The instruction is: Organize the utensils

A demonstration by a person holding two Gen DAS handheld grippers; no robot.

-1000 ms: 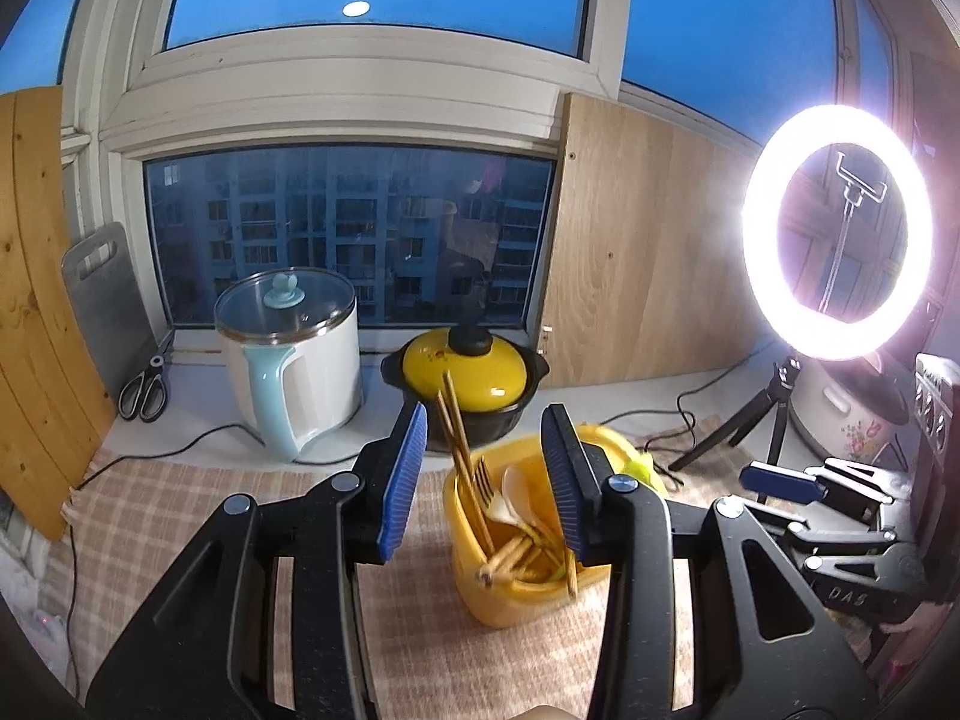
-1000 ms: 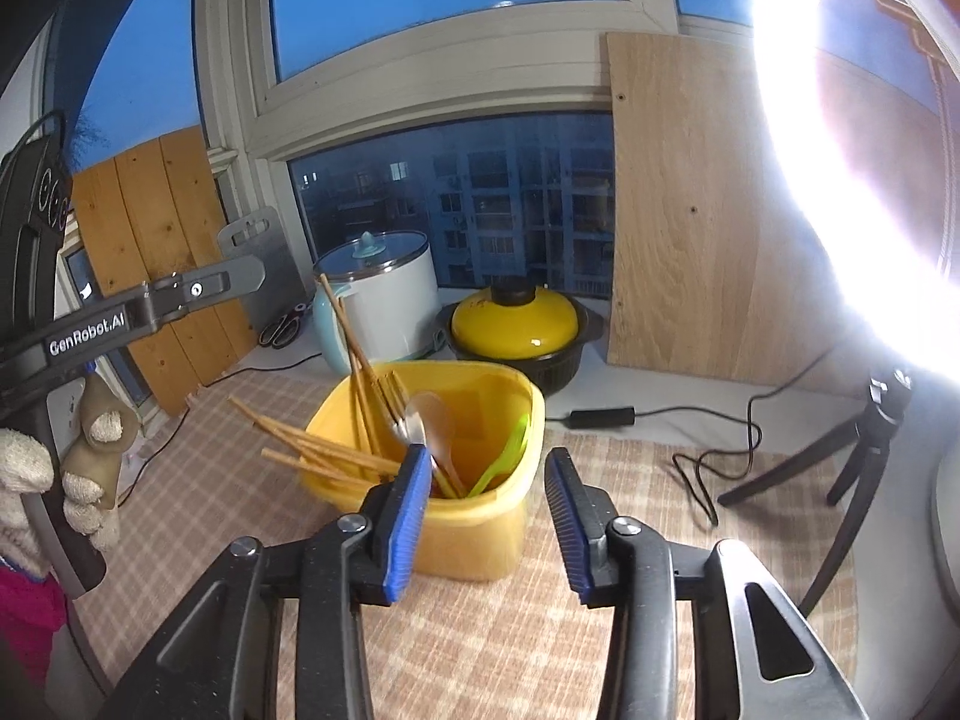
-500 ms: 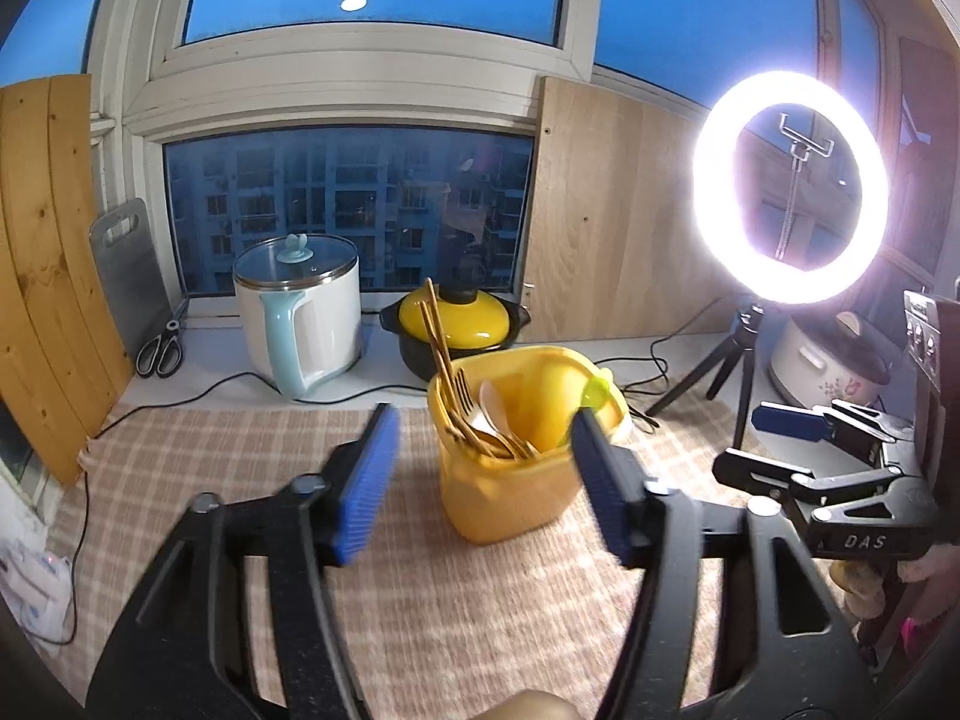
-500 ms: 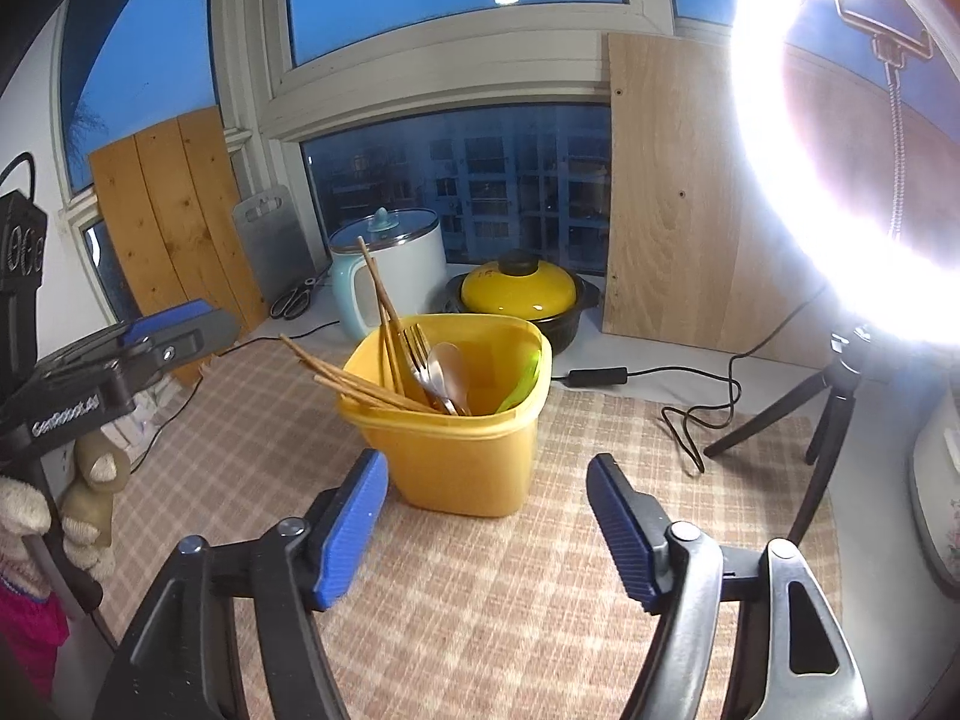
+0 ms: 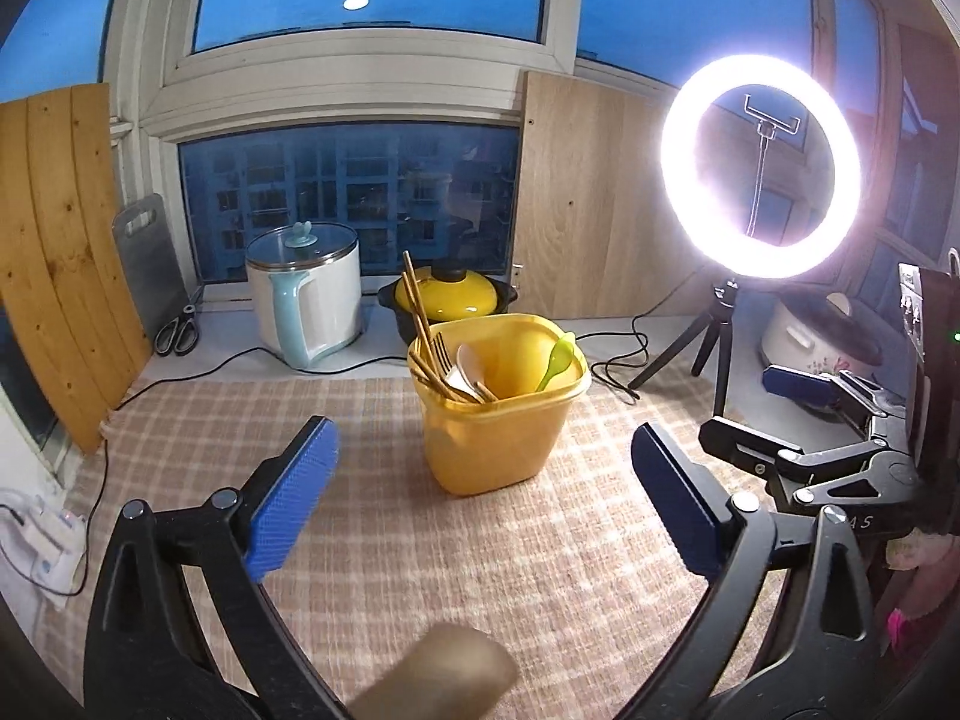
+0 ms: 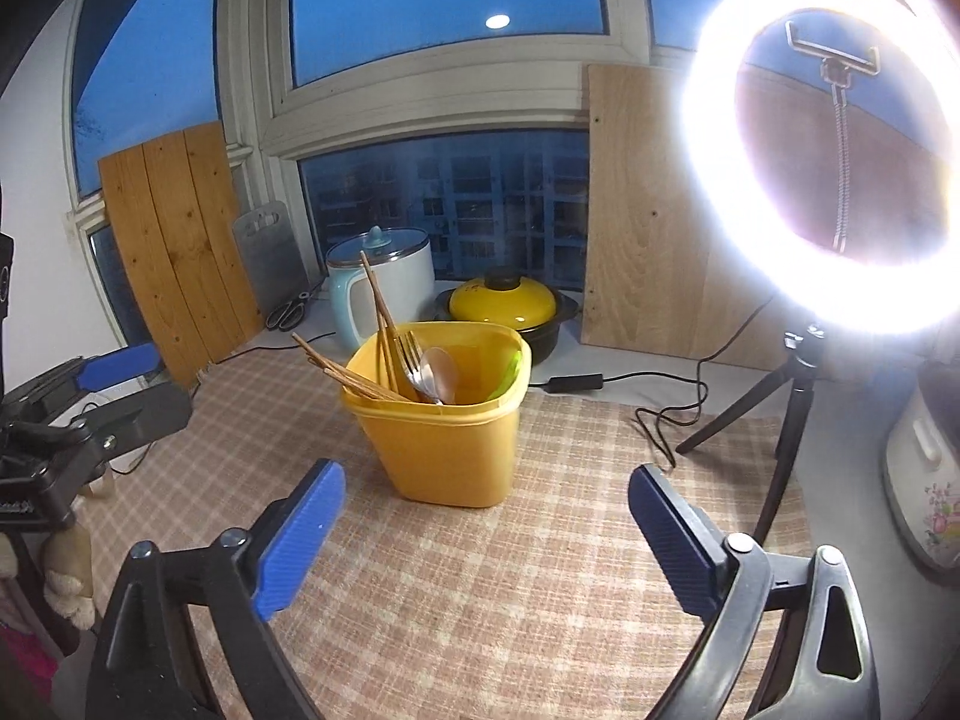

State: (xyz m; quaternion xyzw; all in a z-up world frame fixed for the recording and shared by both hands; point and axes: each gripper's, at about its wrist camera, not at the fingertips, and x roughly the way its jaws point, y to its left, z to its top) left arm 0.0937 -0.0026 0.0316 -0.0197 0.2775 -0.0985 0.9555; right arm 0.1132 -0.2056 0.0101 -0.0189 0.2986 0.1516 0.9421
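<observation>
Over the checked tablecloth both tongs hang with nothing between their blue pads, the left gripper and the right gripper each spreading its jaws wider. Just ahead of them stands the yellow bin, upright on the cloth, holding chopsticks, a fork, a pale spoon and a green spoon. Behind it sit a yellow-lidded pot and a white kettle, with a ring light glaring to the right

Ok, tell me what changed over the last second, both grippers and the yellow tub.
Both grippers backed away from the yellow tub, which now looks smaller in both wrist views. The left gripper and right gripper are opening their jaws, with nothing between them. Unchanged: the tub stands upright on the checked mat, with chopsticks, fork and spoons inside.
</observation>
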